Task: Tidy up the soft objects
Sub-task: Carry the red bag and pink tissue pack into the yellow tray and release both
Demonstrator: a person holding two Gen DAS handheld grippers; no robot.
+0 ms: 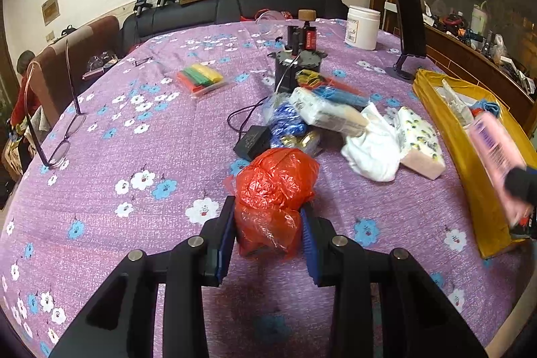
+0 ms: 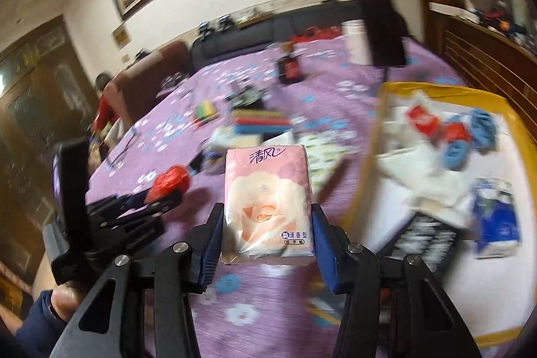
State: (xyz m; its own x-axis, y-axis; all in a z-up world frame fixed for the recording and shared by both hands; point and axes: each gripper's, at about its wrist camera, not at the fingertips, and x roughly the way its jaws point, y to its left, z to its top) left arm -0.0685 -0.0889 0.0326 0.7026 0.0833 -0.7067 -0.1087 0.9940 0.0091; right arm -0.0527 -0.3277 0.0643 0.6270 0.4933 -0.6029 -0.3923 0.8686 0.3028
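Partly sorted: several soft packs already inside yellow bag (image 2: 433, 88); pink tissue pack (image 2: 268, 203) clamped in right gripper (image 2: 268, 235) beside it; red plastic bag (image 1: 273, 190) pinched by left gripper (image 1: 266, 239); table pile (image 1: 352, 130) remaining.

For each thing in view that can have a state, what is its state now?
Left hand-held gripper: shut on red plastic bag.
Right hand-held gripper: shut on pink tissue pack.
Yellow bag: open, items inside.
Glasses: unfolded, on tablecloth.
White jar: upright, lid on.
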